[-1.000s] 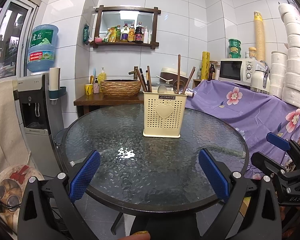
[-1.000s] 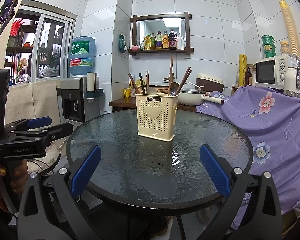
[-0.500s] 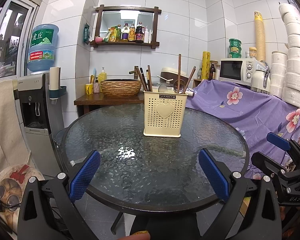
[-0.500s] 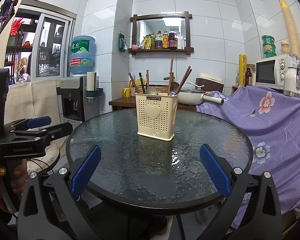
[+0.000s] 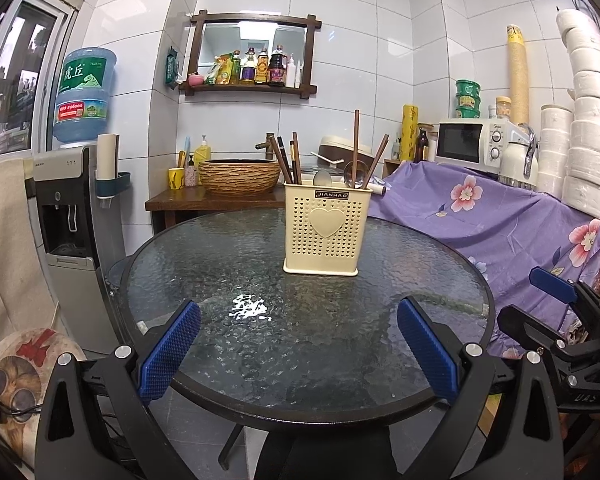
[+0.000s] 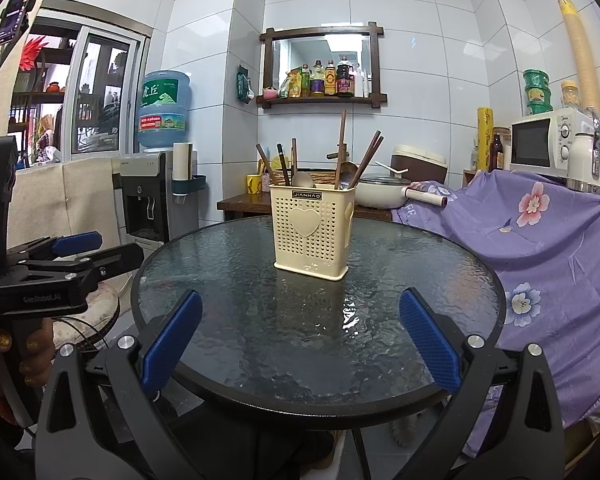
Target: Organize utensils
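Over the last second almost nothing had shifted: I kept the left gripper (image 5: 298,356) and the right gripper (image 6: 300,350) spread wide and empty at the near rim of the glass table (image 5: 220,264). The cream utensil holder (image 5: 326,234) stood upright mid-table, well apart from both, chopsticks (image 5: 286,162) and spoons already inside, so I judged the sorting finished

Cream holder (image 5: 326,232) pierced with tiny hearts, dark brown chopsticks (image 5: 356,148), dappled dark glass table (image 5: 228,272), purple cloth (image 5: 512,220) with pink flowers, blue pads (image 5: 168,350).
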`<state>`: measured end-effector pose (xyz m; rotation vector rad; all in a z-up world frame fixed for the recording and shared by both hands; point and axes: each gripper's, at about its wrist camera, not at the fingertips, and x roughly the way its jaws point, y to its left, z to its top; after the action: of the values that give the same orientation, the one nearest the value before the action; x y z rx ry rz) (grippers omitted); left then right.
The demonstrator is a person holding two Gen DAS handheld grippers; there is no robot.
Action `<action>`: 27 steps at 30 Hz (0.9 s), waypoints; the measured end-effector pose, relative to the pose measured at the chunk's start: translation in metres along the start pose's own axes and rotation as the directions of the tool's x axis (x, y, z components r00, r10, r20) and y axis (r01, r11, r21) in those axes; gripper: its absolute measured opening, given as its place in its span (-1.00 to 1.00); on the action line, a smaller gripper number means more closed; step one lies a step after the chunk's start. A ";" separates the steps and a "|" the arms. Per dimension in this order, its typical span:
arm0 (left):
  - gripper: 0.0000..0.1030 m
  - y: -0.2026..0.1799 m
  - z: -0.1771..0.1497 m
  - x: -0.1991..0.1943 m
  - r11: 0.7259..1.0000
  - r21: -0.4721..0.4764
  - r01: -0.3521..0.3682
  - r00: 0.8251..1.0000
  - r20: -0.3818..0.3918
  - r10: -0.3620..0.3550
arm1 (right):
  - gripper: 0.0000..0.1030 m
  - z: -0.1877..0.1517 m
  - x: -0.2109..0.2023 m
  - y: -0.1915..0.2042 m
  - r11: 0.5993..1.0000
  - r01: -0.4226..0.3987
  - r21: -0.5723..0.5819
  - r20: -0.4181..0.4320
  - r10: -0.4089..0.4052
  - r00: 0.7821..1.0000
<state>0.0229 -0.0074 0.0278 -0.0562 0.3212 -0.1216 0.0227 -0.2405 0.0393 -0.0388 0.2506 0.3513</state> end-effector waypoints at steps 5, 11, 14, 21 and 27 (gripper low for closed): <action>0.88 0.000 0.000 0.001 1.000 0.003 -0.006 1.000 -0.012 0.006 | 0.89 -0.001 0.001 -0.001 1.000 -0.001 -0.002 -0.001 0.001 1.000; 0.88 0.001 0.000 0.001 1.000 0.000 -0.004 1.000 -0.007 0.004 | 0.89 -0.002 0.003 -0.002 1.000 -0.005 -0.006 -0.003 0.005 1.000; 0.88 0.000 0.001 0.002 1.000 0.001 -0.011 1.000 -0.016 0.011 | 0.89 -0.003 0.002 0.000 1.000 -0.005 -0.005 -0.003 0.005 1.000; 0.88 0.001 0.000 0.003 1.000 -0.006 -0.016 1.000 -0.020 0.016 | 0.89 -0.002 0.002 -0.001 1.000 -0.006 -0.004 -0.004 0.006 1.000; 0.88 0.001 -0.001 0.002 1.000 -0.005 -0.017 1.000 -0.019 0.017 | 0.89 -0.002 0.002 0.000 1.000 -0.007 -0.005 -0.004 0.007 1.000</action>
<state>0.0247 -0.0070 0.0265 -0.0577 0.3404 -0.1041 0.0242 -0.2401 0.0365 -0.0435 0.2540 0.3583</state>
